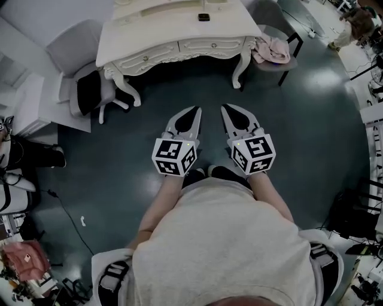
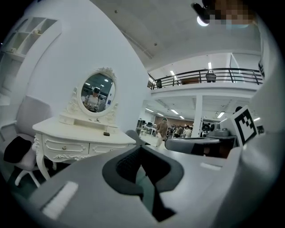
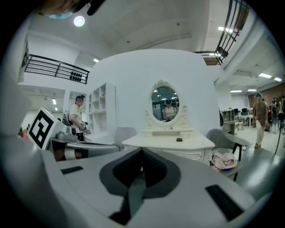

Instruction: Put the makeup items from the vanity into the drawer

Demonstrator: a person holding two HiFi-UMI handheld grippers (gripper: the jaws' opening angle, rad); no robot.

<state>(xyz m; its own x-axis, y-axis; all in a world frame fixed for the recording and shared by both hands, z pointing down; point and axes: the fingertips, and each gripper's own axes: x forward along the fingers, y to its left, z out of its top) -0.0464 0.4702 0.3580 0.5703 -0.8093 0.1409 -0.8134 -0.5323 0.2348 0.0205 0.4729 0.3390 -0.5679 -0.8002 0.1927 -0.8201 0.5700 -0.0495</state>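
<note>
Nearest to cam: pale shirt (image 1: 227, 239) of person, filling bottom of head view. Holding 2 grippers out front, side by side, roughly level, both aimed at vanity (image 1: 173, 30) but well apart from it. Left gripper (image 1: 195, 110): jaws closed, tips meeting, nothing btwn. Right gripper (image 1: 227, 108): likewise closed & empty. Counting 2 marker cubes (image 1: 175, 156), 1 per gripper, just ahead of the hands.

Beyond, across dark floor (image 1: 299, 137): 1 white vanity w/ 2 drawer fronts (image 1: 146, 55) side by side, both closed. On top, 1 oval mirror (image 3: 164, 103). Only 1 small dark item (image 1: 204, 17) seen on the vanity top, near mirror base, approx. centre; too small to tell what kind. Nothing else made out on the top.

Flanking vanity: 2 chairs (image 1: 84, 60), 1 each side. On right-hand chair seat, 1 pink cloth (image 1: 272, 51), bunched.
</note>
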